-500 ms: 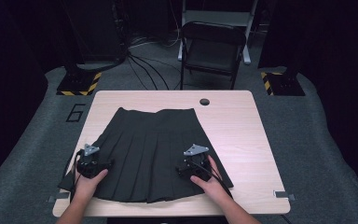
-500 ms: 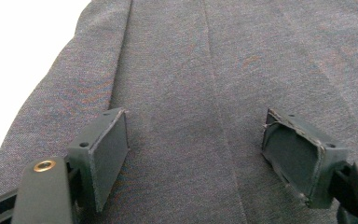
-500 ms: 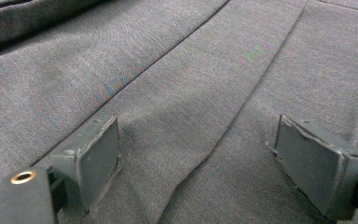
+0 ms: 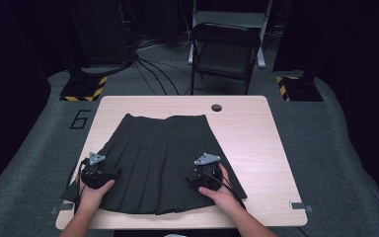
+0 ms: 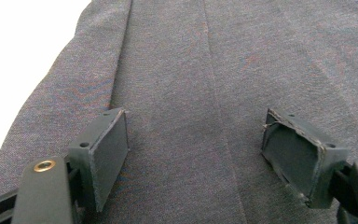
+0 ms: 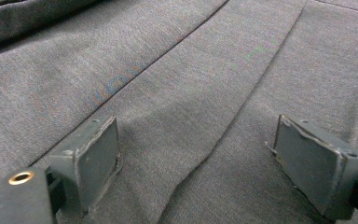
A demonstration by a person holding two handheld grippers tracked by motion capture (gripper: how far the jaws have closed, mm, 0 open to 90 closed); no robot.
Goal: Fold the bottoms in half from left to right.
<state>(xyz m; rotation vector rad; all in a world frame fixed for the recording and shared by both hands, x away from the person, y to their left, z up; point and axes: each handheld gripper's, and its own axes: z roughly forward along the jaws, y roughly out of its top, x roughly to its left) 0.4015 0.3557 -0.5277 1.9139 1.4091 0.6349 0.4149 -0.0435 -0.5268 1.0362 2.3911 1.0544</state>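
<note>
Dark skirt [image 4: 160,163] lies flat as before; our left gripper [image 5: 196,140] and right gripper [image 6: 196,154] hover unmoved, jaws spread.

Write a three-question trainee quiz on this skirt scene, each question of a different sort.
1. True or false: the left gripper is clamped shut on the black pleated skirt.
2. Which edge of the skirt lies nearest the person? A waistband; B hem.
3. What furniture stands behind the wooden table?

Key:
1. False: its jaws stand open over the fabric, as do those of the right gripper.
2. B.
3. A black folding chair.
</note>
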